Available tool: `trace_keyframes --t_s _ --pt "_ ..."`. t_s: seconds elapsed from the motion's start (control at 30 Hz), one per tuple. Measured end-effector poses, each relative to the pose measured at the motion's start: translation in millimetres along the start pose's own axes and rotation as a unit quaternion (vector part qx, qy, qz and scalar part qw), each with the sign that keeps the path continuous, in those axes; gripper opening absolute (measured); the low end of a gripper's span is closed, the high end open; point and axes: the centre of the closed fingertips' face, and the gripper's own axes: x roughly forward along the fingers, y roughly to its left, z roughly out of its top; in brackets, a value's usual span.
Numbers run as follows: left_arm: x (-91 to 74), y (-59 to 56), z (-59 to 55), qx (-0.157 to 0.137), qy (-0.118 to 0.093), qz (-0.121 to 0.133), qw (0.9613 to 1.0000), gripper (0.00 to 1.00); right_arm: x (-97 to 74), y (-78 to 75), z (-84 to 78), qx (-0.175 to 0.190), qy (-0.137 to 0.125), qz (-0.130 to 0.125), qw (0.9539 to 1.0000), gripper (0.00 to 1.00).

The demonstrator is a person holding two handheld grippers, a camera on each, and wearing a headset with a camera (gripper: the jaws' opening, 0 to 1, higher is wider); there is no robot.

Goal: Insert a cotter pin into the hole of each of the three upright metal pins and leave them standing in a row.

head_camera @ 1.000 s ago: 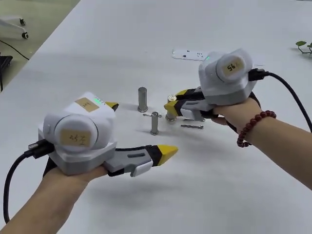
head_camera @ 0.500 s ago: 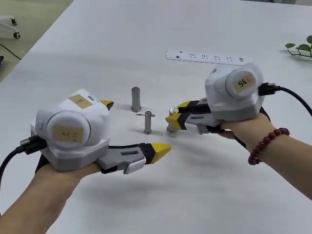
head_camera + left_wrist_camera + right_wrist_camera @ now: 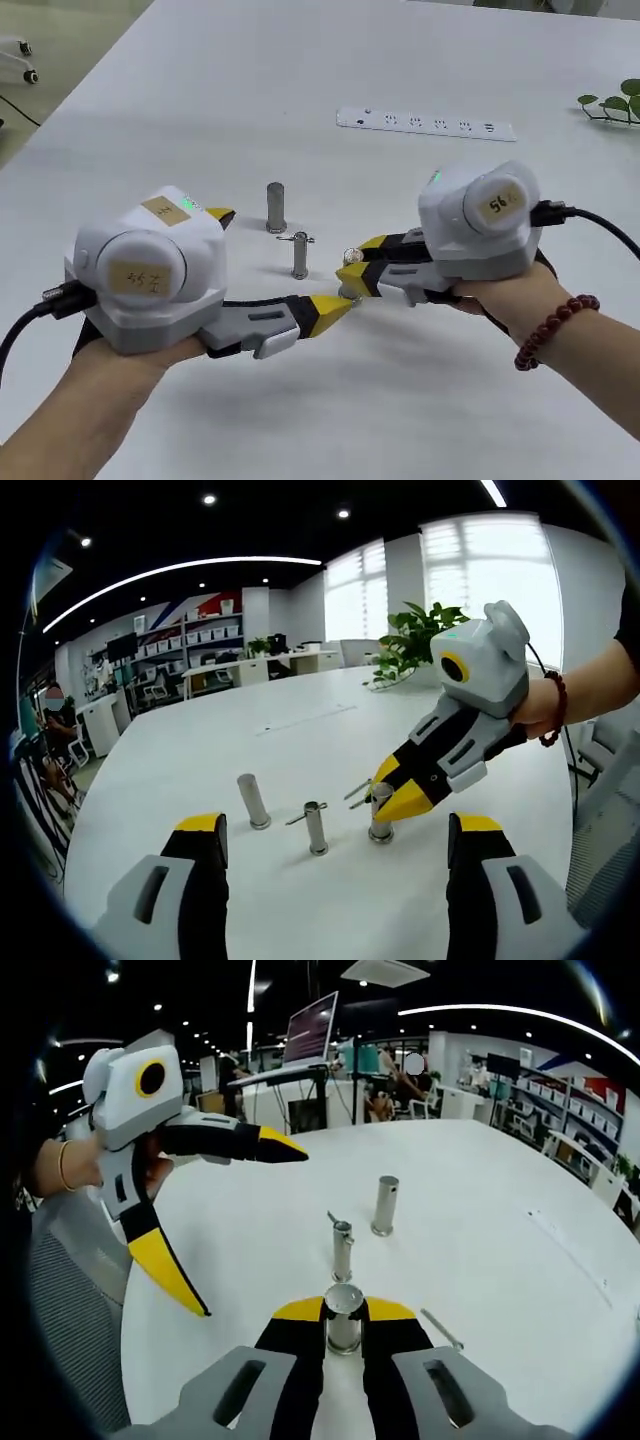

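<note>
Three metal pins are noted upright on the white table (image 3: 440, 390), in a row running from far left to near right. The far pin (image 3: 276, 207) stands bare. The middle pin (image 3: 299, 258) carries a cotter pin (image 3: 297, 238) through the hole at its top, with the ends sticking out on both sides. The near pin (image 3: 343, 1322) is gripped by the right gripper (image 3: 358, 262), whose yellow-tipped jaws are closed against its two sides; in the left gripper view its base appears to rest on the table. A loose cotter pin (image 3: 440, 1328) is seen lying flat on the table just beside the right jaw. The left gripper (image 3: 282, 258) is held to the left of the row with its jaws spread wide and nothing between them; its nearer tip sits close to the right gripper's tips, though contact cannot be told. A power strip (image 3: 427, 124) lies far on the table, and plant leaves (image 3: 610, 102) are seen at the far right edge.
</note>
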Motion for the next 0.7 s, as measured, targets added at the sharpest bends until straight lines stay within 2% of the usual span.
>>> trace_keyframes --t_s 0.17,0.5,0.7 --pt "0.0 -1.1 0.2 0.0 0.001 -0.002 1.0 0.9 -0.2 1.1 -5.8 -0.002 0.006 0.001 1.0 0.08" --pt "1.1 -5.0 -0.3 0.007 0.006 -0.008 0.9999 0.88 -3.6 0.6 -8.9 0.0 -0.006 0.001 1.0 0.08" --pt "1.9 -8.2 -0.3 0.01 0.007 -0.012 0.9999 0.87 -3.1 -0.1 -9.1 -0.002 -0.001 0.007 1.0 0.09"
